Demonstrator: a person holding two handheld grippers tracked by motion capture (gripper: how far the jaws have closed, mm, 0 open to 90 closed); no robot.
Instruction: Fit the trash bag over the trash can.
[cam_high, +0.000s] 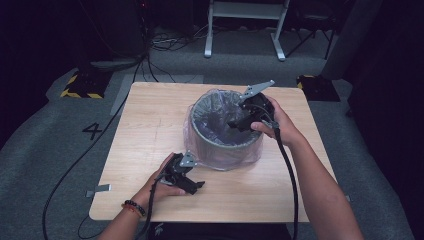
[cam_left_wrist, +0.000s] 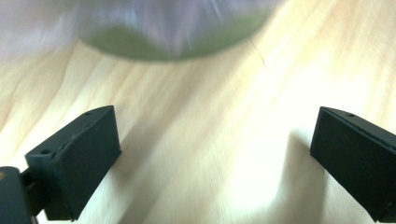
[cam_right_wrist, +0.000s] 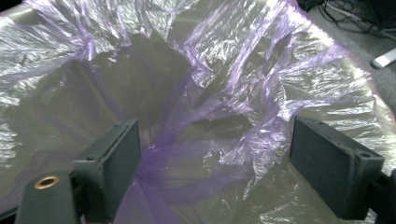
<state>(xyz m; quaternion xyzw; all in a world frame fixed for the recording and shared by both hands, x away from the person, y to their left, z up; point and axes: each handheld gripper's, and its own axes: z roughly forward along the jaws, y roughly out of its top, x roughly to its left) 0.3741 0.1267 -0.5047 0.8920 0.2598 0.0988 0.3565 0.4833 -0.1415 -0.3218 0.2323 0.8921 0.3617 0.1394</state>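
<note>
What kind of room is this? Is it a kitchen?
Probably not a kitchen; more likely a lab or test room. A small wooden table stands on grey carpet, cables trail across the floor, and yellow-black hazard tape marks a spot.

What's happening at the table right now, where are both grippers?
A person is lining a bin with a purple plastic bag. The right gripper reaches over the rim into the bin, jaws open around the crumpled bag inside. The left gripper rests low on the wooden table just in front of the bin, jaws open and holding nothing. The bag's edge is draped over the rim.
</note>
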